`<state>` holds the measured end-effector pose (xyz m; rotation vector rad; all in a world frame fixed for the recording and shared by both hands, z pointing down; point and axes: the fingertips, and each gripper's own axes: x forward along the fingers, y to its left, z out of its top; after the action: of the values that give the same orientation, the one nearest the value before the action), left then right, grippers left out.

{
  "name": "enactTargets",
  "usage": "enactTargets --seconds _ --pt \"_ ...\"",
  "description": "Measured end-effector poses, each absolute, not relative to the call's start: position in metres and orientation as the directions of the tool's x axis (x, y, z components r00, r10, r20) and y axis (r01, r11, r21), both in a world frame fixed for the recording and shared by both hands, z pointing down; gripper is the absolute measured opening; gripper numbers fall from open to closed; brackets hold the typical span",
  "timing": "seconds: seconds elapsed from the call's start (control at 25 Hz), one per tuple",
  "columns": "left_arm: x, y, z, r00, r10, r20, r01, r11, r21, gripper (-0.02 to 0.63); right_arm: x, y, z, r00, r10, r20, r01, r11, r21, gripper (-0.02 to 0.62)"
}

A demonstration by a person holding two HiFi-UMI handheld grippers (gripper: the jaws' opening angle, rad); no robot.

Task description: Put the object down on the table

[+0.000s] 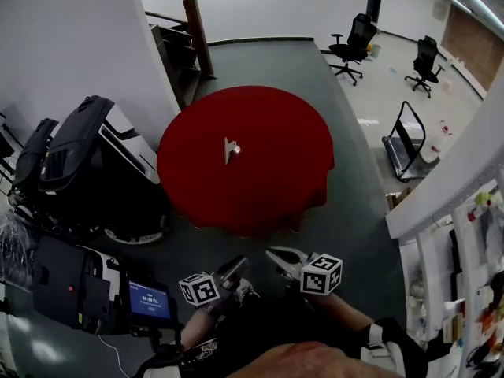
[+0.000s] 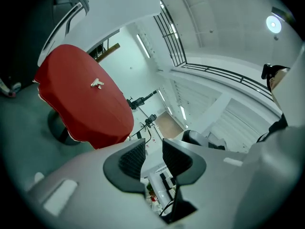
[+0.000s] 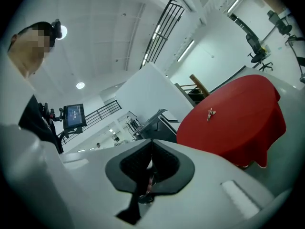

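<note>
A small pale object (image 1: 231, 149) lies near the middle of the round red table (image 1: 268, 164), with nothing touching it. Both grippers hang low in the head view, well short of the table's near edge, over the grey floor. The left gripper (image 1: 236, 268) is open, its jaws apart with nothing between them (image 2: 153, 149). The right gripper (image 1: 277, 256) is shut on nothing, pads together (image 3: 151, 149). From the left gripper view the object (image 2: 97, 83) sits far off on the table (image 2: 81, 99); the right gripper view shows it (image 3: 210, 113) on the table (image 3: 238, 123) too.
A black and white machine (image 1: 87, 156) stands left of the table, with a small lit screen (image 1: 150, 300) nearer me. Two office chairs (image 1: 352, 46) (image 1: 424, 61) stand at the back right. A flat cart (image 1: 405, 144) and a white counter (image 1: 441, 187) line the right side.
</note>
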<state>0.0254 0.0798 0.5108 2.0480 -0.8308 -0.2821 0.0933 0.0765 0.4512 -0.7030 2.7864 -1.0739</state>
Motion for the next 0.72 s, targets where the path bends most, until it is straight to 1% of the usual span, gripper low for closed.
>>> enactTargets --seconds 0.16,0.24,0.52,0.72 --pt "0.028 0.104 0.509 0.732 -0.664 0.153 -0.503 -0.375 0.779 0.123 0.093 0.103 0.453 -0.914 -0.402 0.055 -0.328 0.653 -0.683 0.006" --pt "0.033 0.107 0.503 0.734 -0.661 0.158 -0.516 -0.391 0.762 0.123 0.099 0.109 0.449 -0.913 -0.406 0.034 -0.317 0.654 -0.687 0.006" --pt "0.041 0.114 0.485 0.744 -0.66 0.102 -0.504 -0.455 0.734 0.118 0.109 0.128 0.442 -0.893 -0.448 0.039 -0.36 0.658 -0.661 0.005" --pt "0.031 0.127 0.487 0.742 -0.664 0.092 -0.497 -0.453 0.74 0.118 0.105 0.142 0.436 -0.889 -0.454 0.056 -0.384 0.674 -0.631 0.003"
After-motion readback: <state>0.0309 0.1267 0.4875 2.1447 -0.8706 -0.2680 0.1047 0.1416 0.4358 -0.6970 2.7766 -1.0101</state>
